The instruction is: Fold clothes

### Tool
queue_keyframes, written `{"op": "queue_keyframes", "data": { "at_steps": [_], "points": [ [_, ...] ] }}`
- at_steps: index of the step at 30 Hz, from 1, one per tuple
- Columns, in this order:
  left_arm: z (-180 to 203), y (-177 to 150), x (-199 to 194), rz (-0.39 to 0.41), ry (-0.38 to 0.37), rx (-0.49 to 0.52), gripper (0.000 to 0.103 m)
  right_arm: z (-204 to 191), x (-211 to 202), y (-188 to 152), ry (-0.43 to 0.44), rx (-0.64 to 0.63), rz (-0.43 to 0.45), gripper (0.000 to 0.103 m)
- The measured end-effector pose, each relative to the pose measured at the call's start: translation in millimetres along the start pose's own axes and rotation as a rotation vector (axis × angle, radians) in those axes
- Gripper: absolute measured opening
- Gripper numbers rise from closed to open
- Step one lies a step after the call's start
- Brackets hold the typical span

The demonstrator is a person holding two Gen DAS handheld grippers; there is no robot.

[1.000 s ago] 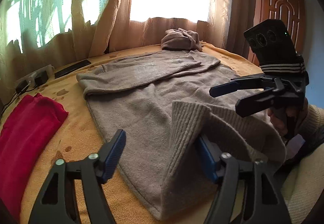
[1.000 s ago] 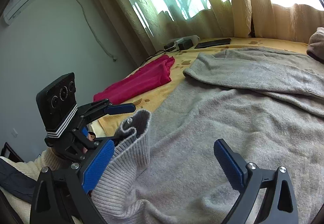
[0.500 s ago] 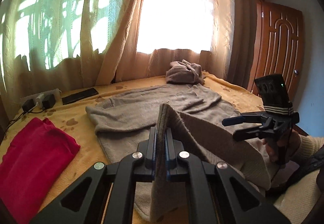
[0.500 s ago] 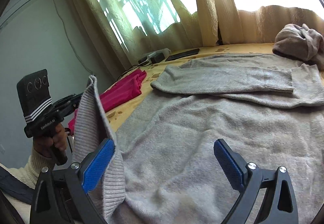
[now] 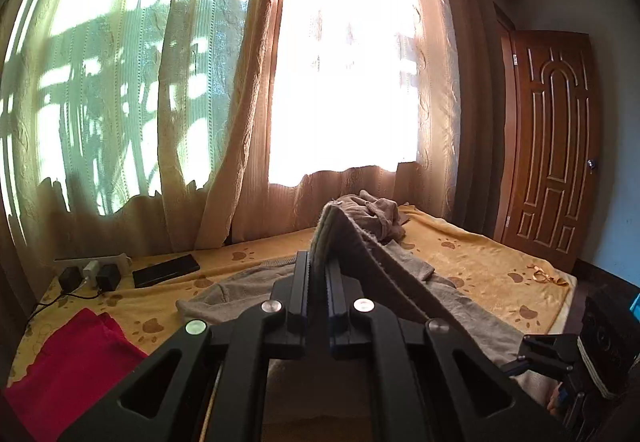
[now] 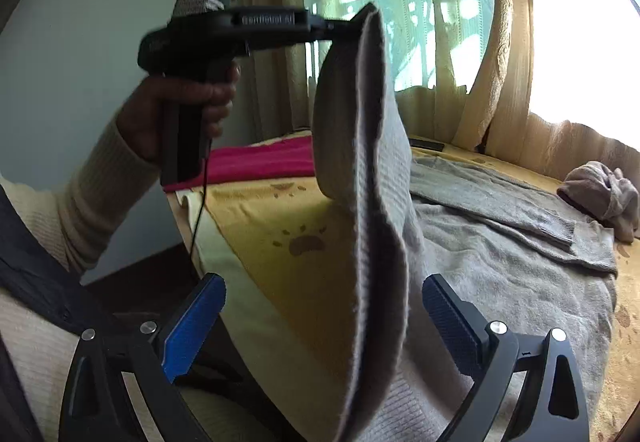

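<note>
Since half a second ago the left hand-held gripper [image 5: 317,282] has risen, carrying the ribbed hem of the grey sweater [image 6: 500,262] well above the bed, so that the knit now hangs from it as a tall, steep sheet instead of a low fold. Its fingers are pressed together on the hem's edge, which sticks up just past the fingertips in the left wrist view; in the right wrist view the same tool [image 6: 340,30] is seen from the side, level with the top of the lifted cloth. The rest of the sweater lies flat on the bed, one sleeve [image 6: 492,198] folded across the body. The right hand-held gripper [image 6: 324,306] sits low with its blue pads wide apart; the hanging hem passes between them, and whether it touches either pad cannot be told. A hand [image 6: 180,102] in a cream ribbed sleeve [image 6: 84,202] holds the left tool's grip. The bed wears a yellow cover [image 5: 480,262] printed with brown paw marks. A red garment [image 5: 76,366] lies folded near the left edge, and a bundled grey-beige garment [image 6: 604,194] rests at the far end by the curtains [image 5: 200,102]. A dark flat object [image 5: 166,270] and a power strip with plugs [image 5: 90,274] lie along the window side; a wooden door [image 5: 552,150] stands to the right.
</note>
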State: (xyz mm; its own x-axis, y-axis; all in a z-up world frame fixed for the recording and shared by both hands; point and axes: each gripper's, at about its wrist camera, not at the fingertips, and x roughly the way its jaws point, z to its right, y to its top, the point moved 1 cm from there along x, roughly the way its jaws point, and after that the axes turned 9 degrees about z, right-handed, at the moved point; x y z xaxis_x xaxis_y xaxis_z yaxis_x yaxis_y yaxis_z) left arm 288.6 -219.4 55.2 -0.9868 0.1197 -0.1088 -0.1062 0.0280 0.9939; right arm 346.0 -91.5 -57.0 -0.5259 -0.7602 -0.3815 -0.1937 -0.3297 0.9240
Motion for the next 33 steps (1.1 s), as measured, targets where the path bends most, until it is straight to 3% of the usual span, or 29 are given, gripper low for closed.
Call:
{"op": "queue_keyframes", "data": {
  "at_steps": [7, 11, 13, 17, 20, 24, 28, 33],
  "points": [
    [6.3, 20.3, -15.9, 0.066, -0.012, -0.007, 0.008, 32.7, -21.6, -38.8, -0.429, -0.038, -0.115, 0.101],
    [9.7, 31.7, -24.3, 0.103, -0.020, -0.013, 0.008, 52.7, -57.5, -61.2, -0.658, -0.057, -0.131, 0.101],
    [11.4, 34.3, -22.9, 0.107, -0.030, -0.018, 0.008, 56.9, -72.3, -66.1, -0.724, -0.071, -0.113, 0.101],
    [18.0, 37.0, -23.6, 0.117, -0.030, -0.009, 0.008, 50.6, -77.7, -70.7, -0.705, -0.128, -0.092, 0.101],
    [17.7, 40.0, -28.9, 0.131, -0.018, -0.007, 0.008, 36.8, -74.6, -79.1, -0.608, -0.176, -0.099, 0.101],
    [10.8, 41.8, -36.3, 0.142, 0.009, -0.021, 0.008, 25.8, -73.2, -94.8, -0.503, -0.119, -0.128, 0.101],
    [7.1, 42.7, -38.5, 0.143, 0.014, -0.037, 0.008, 24.8, -83.3, -106.1, -0.529, -0.088, -0.122, 0.101],
    [9.1, 48.9, -40.7, 0.151, 0.009, -0.042, 0.008, 21.6, -86.5, -113.4, -0.617, -0.175, -0.128, 0.101]
  ]
}}
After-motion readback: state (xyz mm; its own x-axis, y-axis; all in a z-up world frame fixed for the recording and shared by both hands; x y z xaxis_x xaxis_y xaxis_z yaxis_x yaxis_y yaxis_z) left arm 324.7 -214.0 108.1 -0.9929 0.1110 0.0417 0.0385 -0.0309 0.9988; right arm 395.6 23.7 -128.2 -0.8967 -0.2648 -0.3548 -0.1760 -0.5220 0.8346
